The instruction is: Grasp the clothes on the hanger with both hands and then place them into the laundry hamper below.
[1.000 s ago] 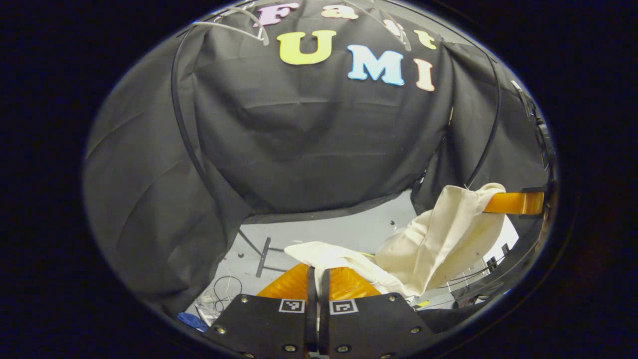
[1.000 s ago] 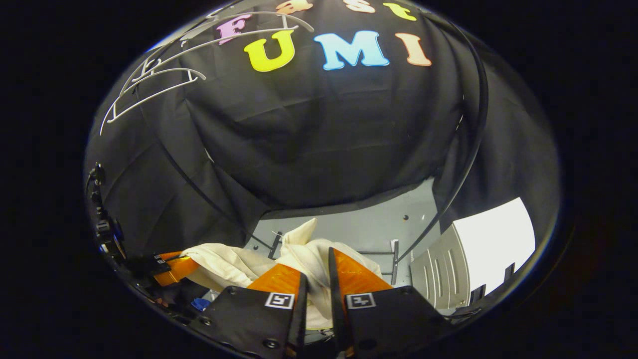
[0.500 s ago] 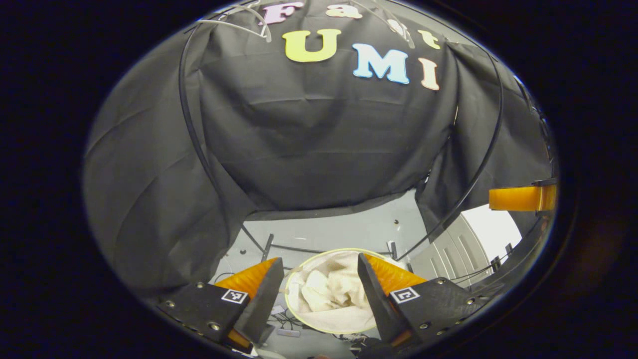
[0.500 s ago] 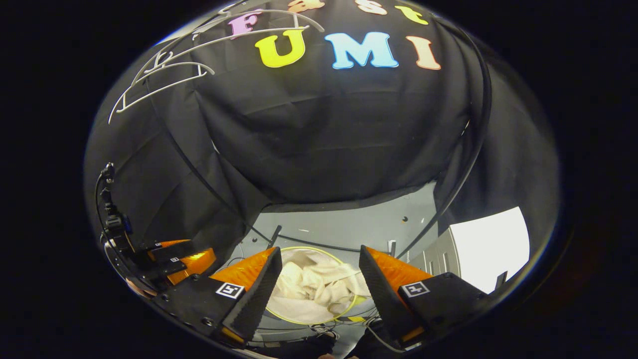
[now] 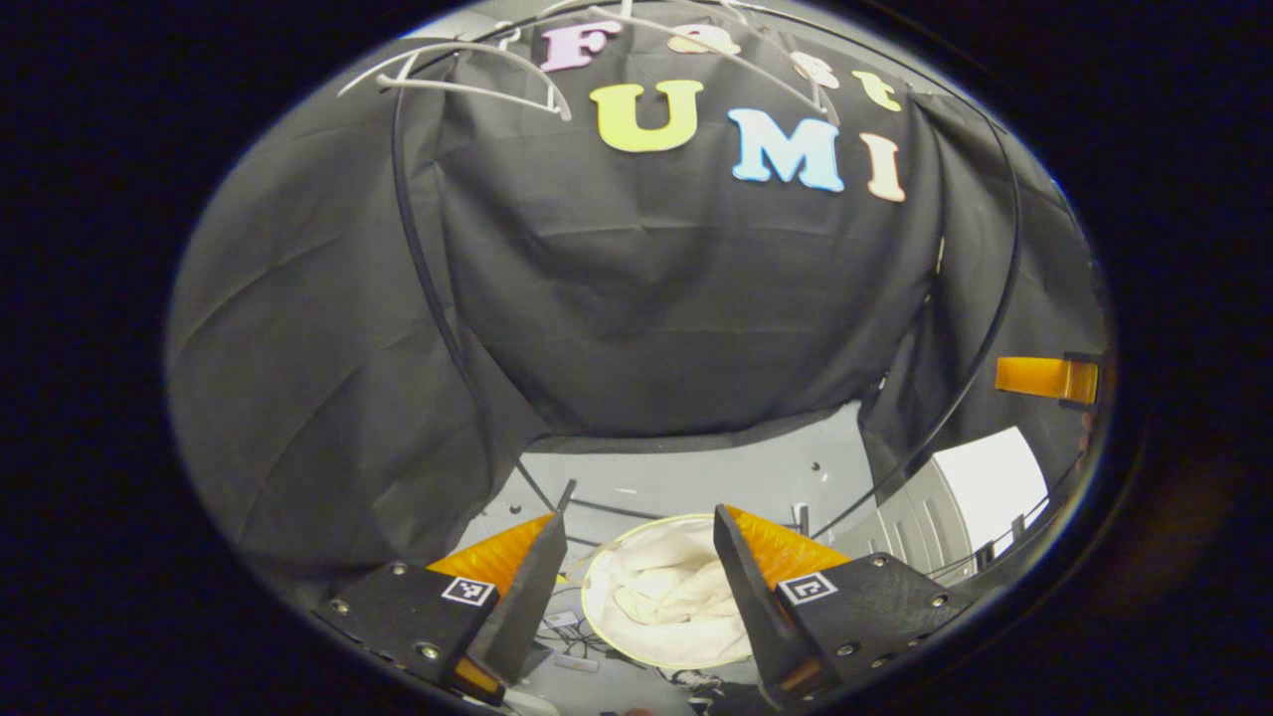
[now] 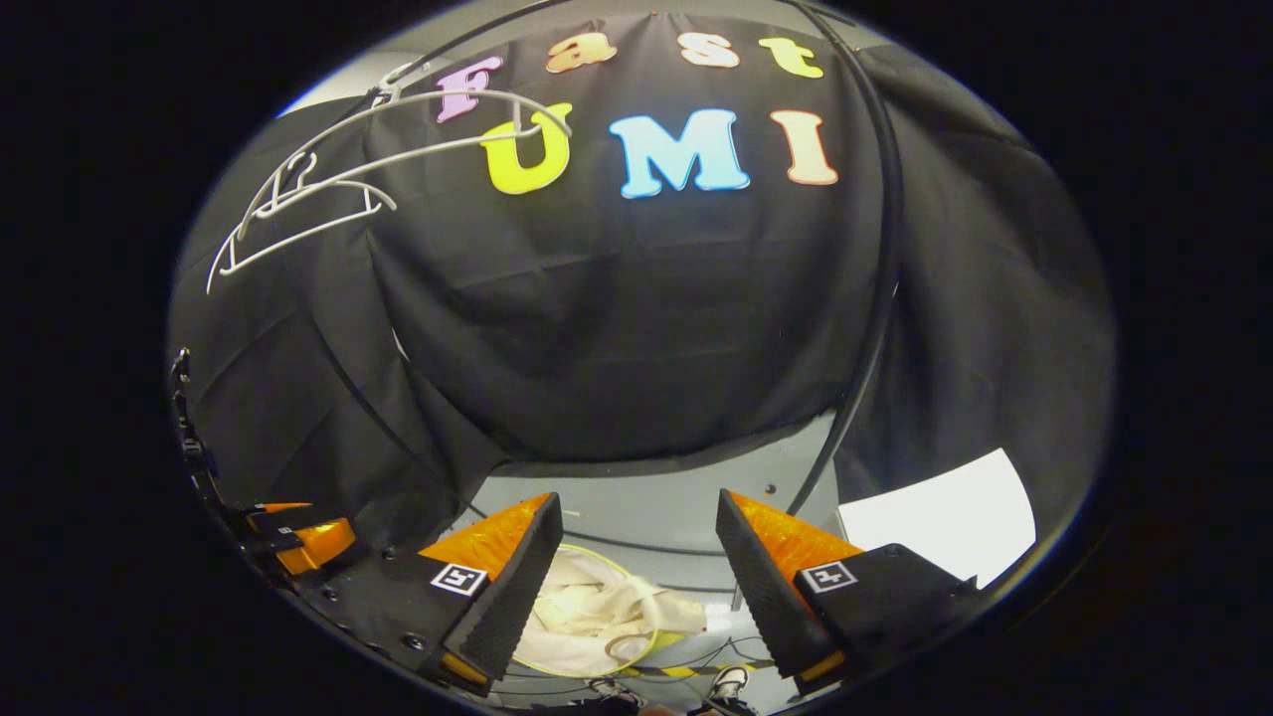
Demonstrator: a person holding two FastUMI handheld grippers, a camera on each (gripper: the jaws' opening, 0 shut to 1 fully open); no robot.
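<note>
L gripper jaws spread wide, nothing between the fingers – hovering above the laundry hamper, which sits on the grey floor directly below. Cream clothes lie crumpled inside the hamper's round light rim, framed by the gap between the two fingers in the left gripper view. R gripper also wide open, holding nothing, over the same hamper; in the right gripper view the clothes show bunched in the basket, sitting nearer the left-hand finger than the right-hand one. Each view catches the other gripper at its edge: R one far right in the left gripper view, L one low left in the right gripper view. Further out – white hangers up on the rail, bare, nothing draped on them; same hangers top left in the left gripper view. Thin black frame tube arcs down the booth wall to the floor. White panel on the right by the floor.
</note>
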